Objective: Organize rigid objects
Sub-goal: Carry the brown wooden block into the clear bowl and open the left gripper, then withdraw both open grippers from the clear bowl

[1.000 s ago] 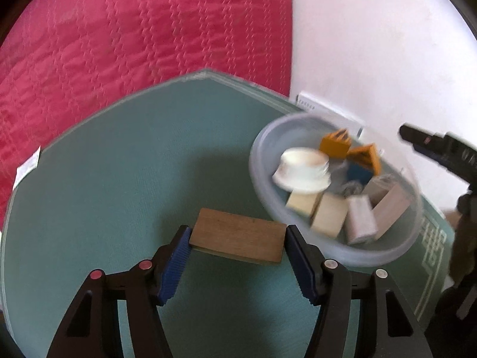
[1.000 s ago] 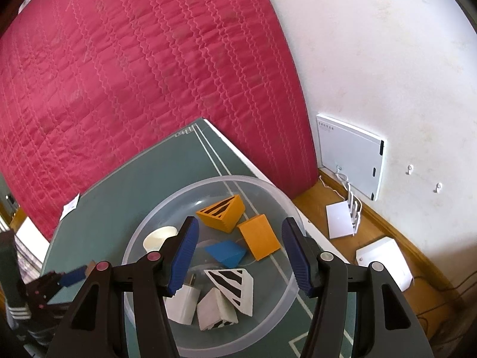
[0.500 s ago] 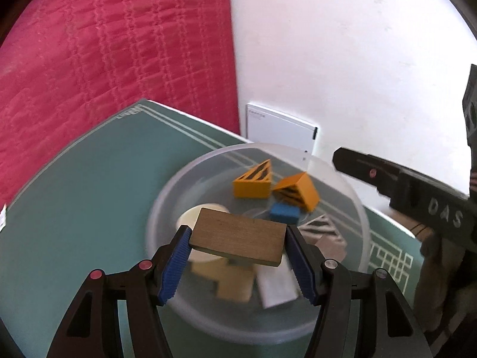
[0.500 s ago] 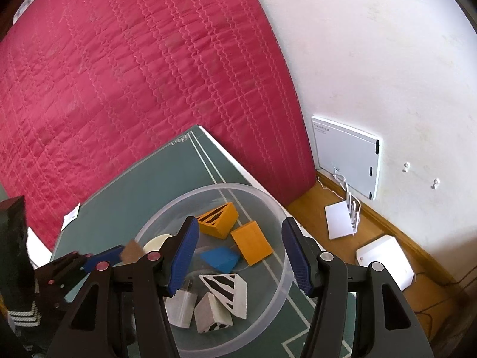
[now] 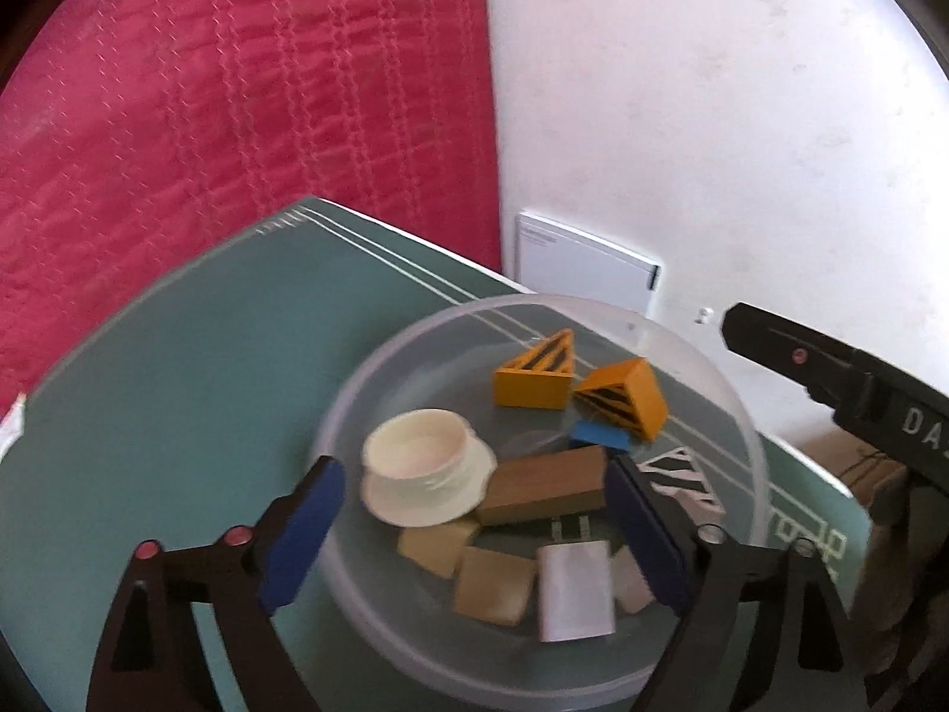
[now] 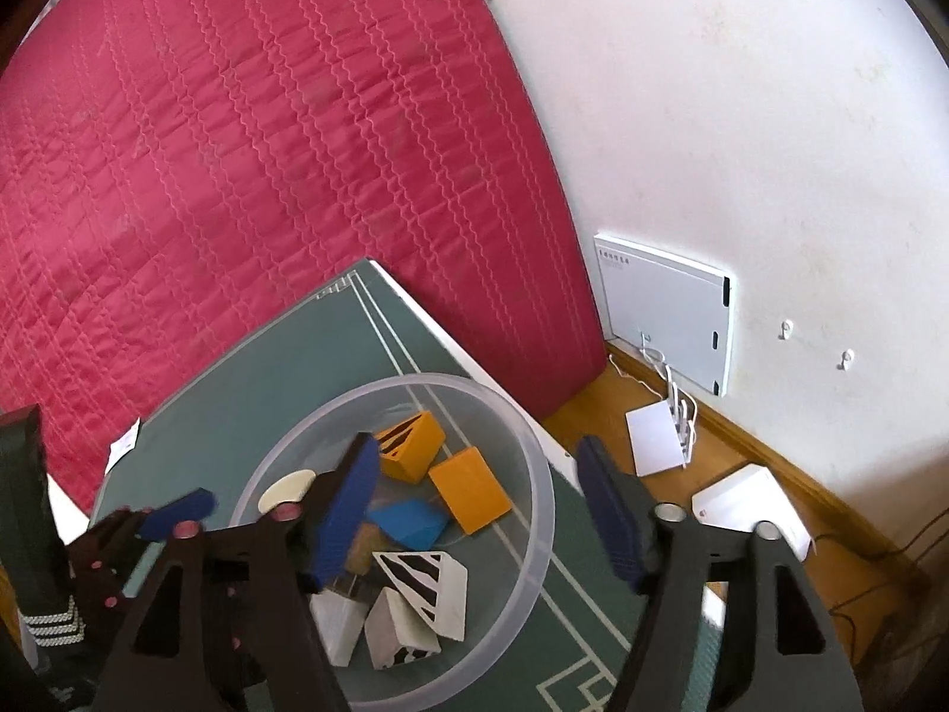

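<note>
My left claw (image 5: 468, 510) spread wide over bowl (image 5: 356, 403), gripping nothing. Brown block (image 5: 543, 483) tilted in bowl, right end at my right pad, left end against white cup (image 5: 424, 466). Yellow wedges (image 5: 534, 380) at far side. My right claw (image 6: 480, 510) also apart, empty, above bowl's right rim.

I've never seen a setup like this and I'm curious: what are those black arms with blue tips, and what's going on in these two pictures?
A person holds a two-finger claw in each hand; a camera on each looks along its fingers. One picture comes from the left claw, the other from the right claw. Both hang open over a clear bowl on a green table. In the bowl lie a wooden block, a white cap, orange wedges and other small blocks. Neither claw grips anything.
</note>
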Action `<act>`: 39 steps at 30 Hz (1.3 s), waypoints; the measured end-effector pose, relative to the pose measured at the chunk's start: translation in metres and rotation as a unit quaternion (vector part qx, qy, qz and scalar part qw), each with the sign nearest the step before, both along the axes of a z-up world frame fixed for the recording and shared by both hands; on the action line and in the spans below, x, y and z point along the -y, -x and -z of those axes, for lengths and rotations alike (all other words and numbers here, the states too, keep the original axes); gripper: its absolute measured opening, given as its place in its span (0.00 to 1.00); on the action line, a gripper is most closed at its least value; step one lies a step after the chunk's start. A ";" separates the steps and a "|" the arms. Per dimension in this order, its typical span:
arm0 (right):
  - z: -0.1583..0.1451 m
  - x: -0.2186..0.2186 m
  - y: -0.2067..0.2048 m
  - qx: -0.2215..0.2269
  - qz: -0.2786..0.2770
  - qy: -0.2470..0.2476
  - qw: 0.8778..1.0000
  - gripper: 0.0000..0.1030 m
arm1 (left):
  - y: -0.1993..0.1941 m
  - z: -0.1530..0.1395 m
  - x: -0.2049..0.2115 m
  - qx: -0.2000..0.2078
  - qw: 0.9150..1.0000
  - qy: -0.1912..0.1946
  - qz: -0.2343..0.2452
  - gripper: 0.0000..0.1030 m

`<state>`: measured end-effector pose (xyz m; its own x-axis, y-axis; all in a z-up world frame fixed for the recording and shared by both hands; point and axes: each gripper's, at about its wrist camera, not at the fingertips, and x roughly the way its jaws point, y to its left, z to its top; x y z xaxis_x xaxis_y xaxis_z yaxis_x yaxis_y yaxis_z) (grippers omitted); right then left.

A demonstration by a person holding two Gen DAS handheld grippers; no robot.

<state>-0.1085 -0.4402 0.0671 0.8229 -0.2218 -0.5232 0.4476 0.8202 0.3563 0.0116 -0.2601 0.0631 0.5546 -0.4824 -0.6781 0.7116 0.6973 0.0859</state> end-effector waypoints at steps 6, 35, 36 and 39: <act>0.004 0.002 0.000 -0.008 -0.002 -0.004 1.000 0.86 | 0.007 -0.002 -0.013 0.047 0.998 -0.025 -0.041 0.99; 0.014 -0.076 0.036 -0.074 -0.141 0.127 0.979 0.97 | 0.051 -0.027 -0.067 0.154 0.979 -0.037 -0.128 0.99; 0.013 -0.078 0.036 -0.073 -0.142 0.130 0.979 0.97 | 0.052 -0.027 -0.068 0.155 0.979 -0.037 -0.129 0.99; 0.010 -0.080 0.036 -0.069 -0.141 0.134 0.979 0.97 | 0.054 -0.027 -0.068 0.156 0.978 -0.037 -0.130 0.99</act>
